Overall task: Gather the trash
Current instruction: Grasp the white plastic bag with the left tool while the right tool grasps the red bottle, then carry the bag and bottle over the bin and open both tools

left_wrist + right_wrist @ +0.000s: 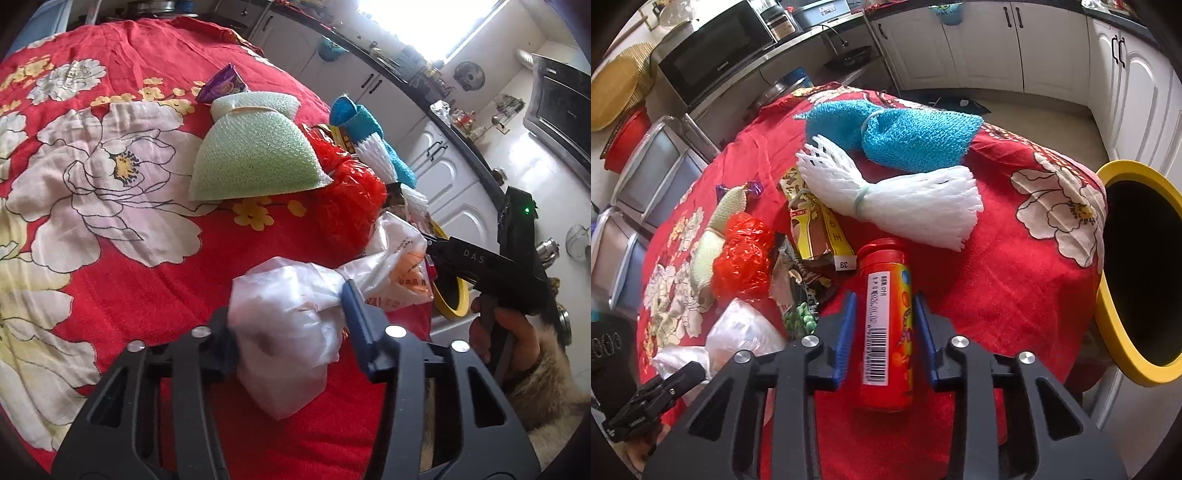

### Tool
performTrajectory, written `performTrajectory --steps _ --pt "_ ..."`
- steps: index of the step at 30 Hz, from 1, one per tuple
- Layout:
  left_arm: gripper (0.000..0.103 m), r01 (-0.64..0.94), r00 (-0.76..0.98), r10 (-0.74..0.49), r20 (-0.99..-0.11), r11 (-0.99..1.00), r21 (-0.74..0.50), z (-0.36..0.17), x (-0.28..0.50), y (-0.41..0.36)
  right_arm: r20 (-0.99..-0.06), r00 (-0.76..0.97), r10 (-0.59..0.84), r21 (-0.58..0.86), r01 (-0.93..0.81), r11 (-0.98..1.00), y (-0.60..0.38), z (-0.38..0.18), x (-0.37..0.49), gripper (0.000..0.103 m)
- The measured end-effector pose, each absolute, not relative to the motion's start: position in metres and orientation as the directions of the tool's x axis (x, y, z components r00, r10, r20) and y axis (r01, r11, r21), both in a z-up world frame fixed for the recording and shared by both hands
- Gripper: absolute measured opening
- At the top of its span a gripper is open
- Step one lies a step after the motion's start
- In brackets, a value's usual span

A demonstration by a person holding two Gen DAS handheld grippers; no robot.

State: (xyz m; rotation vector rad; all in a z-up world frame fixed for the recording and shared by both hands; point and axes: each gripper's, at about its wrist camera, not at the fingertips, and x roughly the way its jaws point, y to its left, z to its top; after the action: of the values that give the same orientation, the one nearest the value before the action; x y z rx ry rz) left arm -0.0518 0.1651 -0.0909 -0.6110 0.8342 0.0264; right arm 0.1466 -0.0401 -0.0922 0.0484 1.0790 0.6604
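Trash pickup at the red cloth's edge

Left gripper (pixel 288 325) clamps the white plastic bag (pixel 291 332); right gripper (pixel 884 332), jaws parted, straddles the orange tube (pixel 888 325).

a red cloth printed with large white flowers (pixel 1015 280) covers the table. white panelled cabinets with dark handles (pixel 1052 48) line the wall, and a black microwave oven (pixel 713 48) sits on the counter.
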Motion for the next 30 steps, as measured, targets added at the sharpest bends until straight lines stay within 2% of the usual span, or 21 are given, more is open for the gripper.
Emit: performTrajectory --steps 3,7,19,30 --pt "0.027 -0.229 0.679 -0.226 -0.698 0.838 -0.495 -0.087 -0.057 0.163 -0.784 0.304 0.541 0.367 -0.476 0.799 -0.046 -0.088 0.143 0.029" --pt "0.024 -0.19 0.682 -0.21 -0.7 0.874 -0.448 -0.074 -0.061 0.151 -0.778 0.297 0.554 0.378 -0.484 0.789 -0.051 -0.083 0.135 0.029" --pt "0.023 -0.051 0.721 -0.21 -0.661 0.934 -0.353 -0.026 -0.04 0.11 -0.725 0.421 0.544 0.321 -0.492 0.809 -0.094 -0.048 0.111 0.029" --pt "0.023 0.08 0.751 -0.22 -0.622 0.966 -0.244 0.015 0.03 0.054 -0.657 0.582 0.479 0.307 -0.374 0.875 -0.171 -0.014 0.133 0.029"
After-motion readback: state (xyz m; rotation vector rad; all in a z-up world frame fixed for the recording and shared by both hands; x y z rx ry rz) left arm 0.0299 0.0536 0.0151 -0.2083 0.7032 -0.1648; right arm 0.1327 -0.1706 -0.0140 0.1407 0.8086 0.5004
